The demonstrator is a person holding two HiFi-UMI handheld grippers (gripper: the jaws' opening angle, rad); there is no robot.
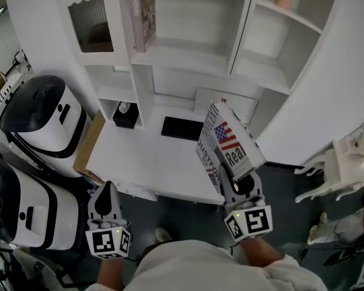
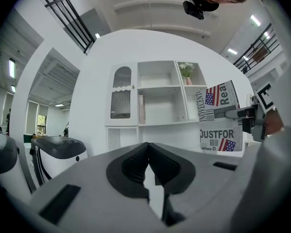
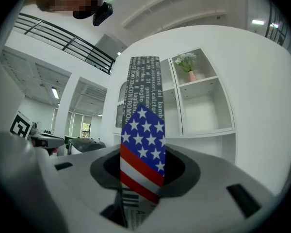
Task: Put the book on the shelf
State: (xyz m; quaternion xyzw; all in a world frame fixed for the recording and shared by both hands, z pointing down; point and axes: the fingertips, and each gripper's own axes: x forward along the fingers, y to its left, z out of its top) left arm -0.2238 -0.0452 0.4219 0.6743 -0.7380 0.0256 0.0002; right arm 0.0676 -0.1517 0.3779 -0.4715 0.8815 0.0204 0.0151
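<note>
While my right claw (image 3: 143,171) pinches the book (image 3: 141,125) near its lower end, the dark ribbed pads press on both covers. The thin volume stands upright between them, its narrow edge printed with white stars on blue, red and white stripes, and grey lines of text. Seen from my head, the glossy cover carries newsprint lettering and a flag. The book is held tilted in the air by the right end of the desk (image 1: 145,162), not yet on any shelf. My left claw (image 2: 146,161) has its 2 rounded black pads pressed together with nothing between them. It sits well apart from the book, before the desk's front edge. The desk is a smooth white slab bearing a flat black rectangle (image 1: 182,128) and a small black box (image 1: 126,115). Behind it rises the white shelf unit (image 1: 188,50) of boxy open compartments. There, 1 upright volume (image 1: 142,20) stands beside a ribbed-glass door (image 1: 91,20).
</note>
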